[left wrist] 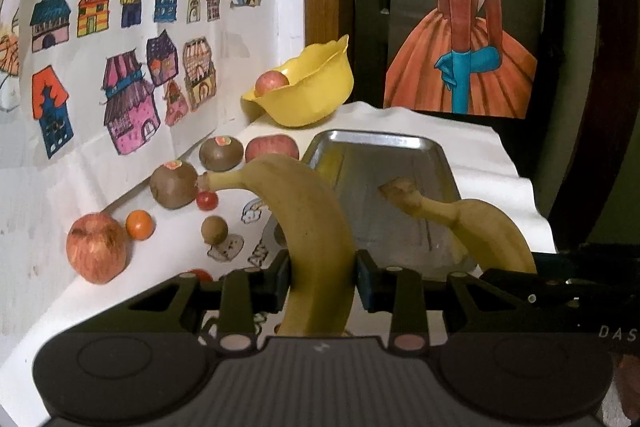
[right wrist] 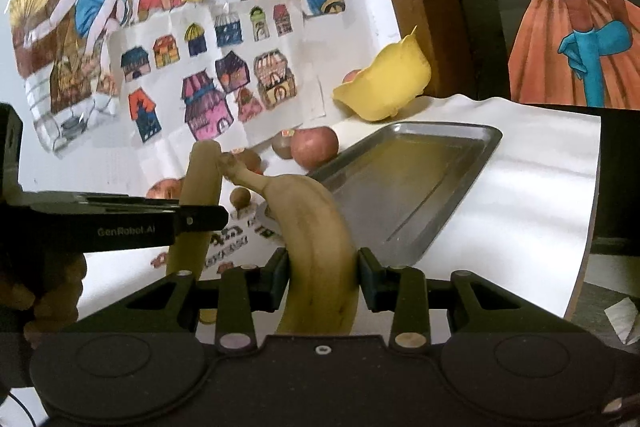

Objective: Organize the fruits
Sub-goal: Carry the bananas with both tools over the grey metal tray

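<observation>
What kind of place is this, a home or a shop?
Most likely a home, perhaps a child's corner. Hand-coloured drawings are taped to the wall, a larger painting leans behind, and loose fruit lies on a paper-covered table beside a yellow bowl and a metal tray.

Left wrist view: mounted behind the left tongs (left wrist: 322, 277), close above the surface (left wrist: 480, 155), facing forward toward the drawing-covered wall in the upper left of the frame.
Right wrist view: mounted behind the right tongs (right wrist: 322, 277), equally near, facing the same way.
Shared: metal tray (left wrist: 384, 163) (right wrist: 404, 179), yellow bowl (left wrist: 312, 87) (right wrist: 384, 87), wall drawings (left wrist: 120, 75) (right wrist: 200, 75).
</observation>
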The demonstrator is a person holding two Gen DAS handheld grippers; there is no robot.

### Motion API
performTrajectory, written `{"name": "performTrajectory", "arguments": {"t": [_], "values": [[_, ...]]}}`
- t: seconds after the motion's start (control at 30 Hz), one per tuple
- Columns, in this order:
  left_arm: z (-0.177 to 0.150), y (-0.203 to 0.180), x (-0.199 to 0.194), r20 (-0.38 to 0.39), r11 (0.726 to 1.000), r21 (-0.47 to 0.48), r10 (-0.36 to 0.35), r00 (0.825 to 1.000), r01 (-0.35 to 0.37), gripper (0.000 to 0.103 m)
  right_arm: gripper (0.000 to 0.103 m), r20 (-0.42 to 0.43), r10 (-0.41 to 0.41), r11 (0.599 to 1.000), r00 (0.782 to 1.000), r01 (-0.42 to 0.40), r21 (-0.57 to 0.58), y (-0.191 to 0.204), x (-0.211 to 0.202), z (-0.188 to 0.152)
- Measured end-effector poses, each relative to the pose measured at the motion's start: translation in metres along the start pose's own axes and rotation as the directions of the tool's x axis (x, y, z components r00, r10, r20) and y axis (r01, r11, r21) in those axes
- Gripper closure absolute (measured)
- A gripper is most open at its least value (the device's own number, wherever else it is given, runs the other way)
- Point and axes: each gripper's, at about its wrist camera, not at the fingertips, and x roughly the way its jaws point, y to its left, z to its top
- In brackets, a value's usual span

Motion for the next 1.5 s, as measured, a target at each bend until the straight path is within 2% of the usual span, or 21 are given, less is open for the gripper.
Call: {"name": "performTrajectory", "arguments": {"t": [0.37,0.57,0.97,1.17,1.33,1.5], "values": [[0.050,-0.010,0.010,0.081,0.999,0.032,0.000,0.997,-0.003,0.066,0.064,0.059,-0.018,0.995,0.998,0.012,0.095,-0.035,0.018,0.040],[0.072,-0.017,0.044,0.063,0.998,0.056,-0.026,0.998,0.022,0.066,0.064,0.043,-0.046,0.989,0.998,0.039,0.139,-0.058,0.044,0.057],[0.064,-0.030,0.121,-0.060,0.995,0.083,-0.050,0.997,0.055,0.066,0.065,-0.021,-0.042,0.983,0.999,0.045,0.175,-0.084,0.087,0.067],[0.060,-0.037,0.138,-0.081,0.992,0.114,-0.043,0.996,0.052,0.066,0.065,-0.052,-0.052,0.979,0.997,0.061,0.194,-0.096,0.106,0.072],[0.055,-0.039,0.149,-0.114,0.990,0.119,-0.060,0.992,0.074,0.065,0.066,-0.044,-0.042,0.984,0.998,0.049,0.169,-0.094,0.109,0.076],[0.050,-0.044,0.153,-0.115,0.987,0.148,-0.045,0.992,0.062,0.065,0.065,-0.058,-0.048,0.984,0.997,0.057,0.167,-0.097,0.109,0.073]]}}
